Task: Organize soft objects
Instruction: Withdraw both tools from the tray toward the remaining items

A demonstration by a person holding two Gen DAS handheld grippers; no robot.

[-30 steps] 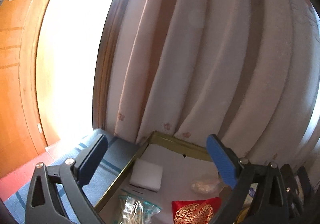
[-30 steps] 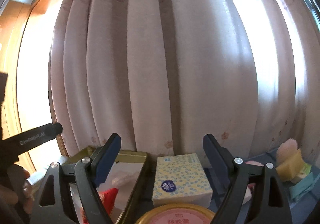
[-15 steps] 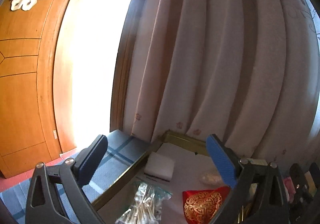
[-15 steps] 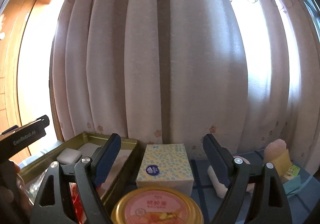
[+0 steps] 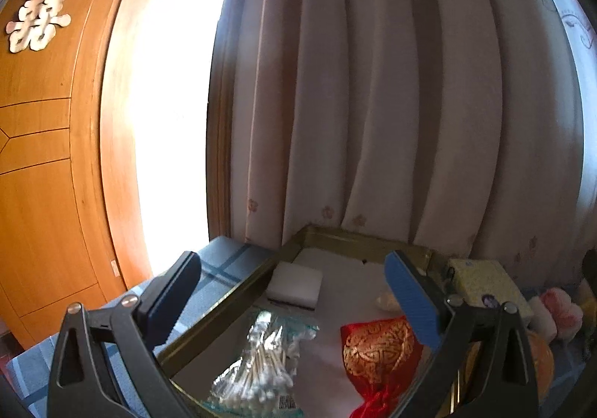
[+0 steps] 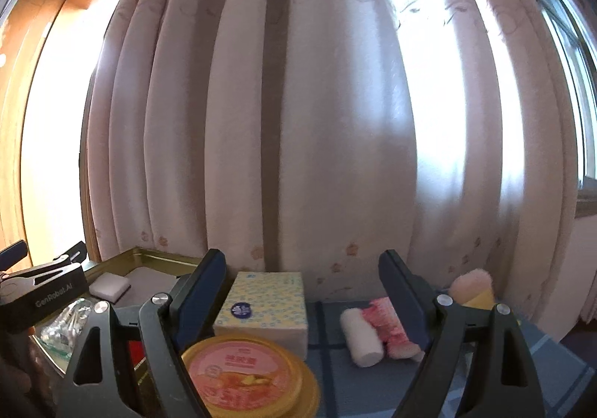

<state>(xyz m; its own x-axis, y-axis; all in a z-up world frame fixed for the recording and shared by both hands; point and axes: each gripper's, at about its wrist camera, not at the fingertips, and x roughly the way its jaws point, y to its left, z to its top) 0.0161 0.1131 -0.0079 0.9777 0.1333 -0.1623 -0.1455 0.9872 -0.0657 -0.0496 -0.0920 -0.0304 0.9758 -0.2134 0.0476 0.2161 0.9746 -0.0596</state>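
Note:
My left gripper [image 5: 294, 291] hangs open over a gold-rimmed tray [image 5: 227, 306] with a white liner. In the tray lie a white foam pad [image 5: 294, 285], a bag of cotton swabs [image 5: 257, 362] and a red gold-embroidered pouch [image 5: 377, 351]. My right gripper [image 6: 302, 280] is open too, with nothing between its fingers. Ahead of it stands a yellow tissue pack [image 6: 265, 306], and below it a round tub with a pink lid [image 6: 238, 373]. A white roll [image 6: 362, 336] and a pink roll [image 6: 388, 324] lie to the right. A pink and yellow puff [image 6: 472, 287] sits behind them.
Everything rests on a blue checked cloth [image 6: 328, 380]. A pale flowered curtain [image 6: 335, 119] hangs right behind it. A wooden door [image 5: 44, 156] and a bright opening stand on the left. The right wrist view shows the left gripper's body [image 6: 44, 295] beside the tray [image 6: 156, 255].
The left view has swung toward the door and dropped, showing more of the tray's contents. The right view has shifted right, bringing the rolls and the tub into sight. Both jaws stay as wide.

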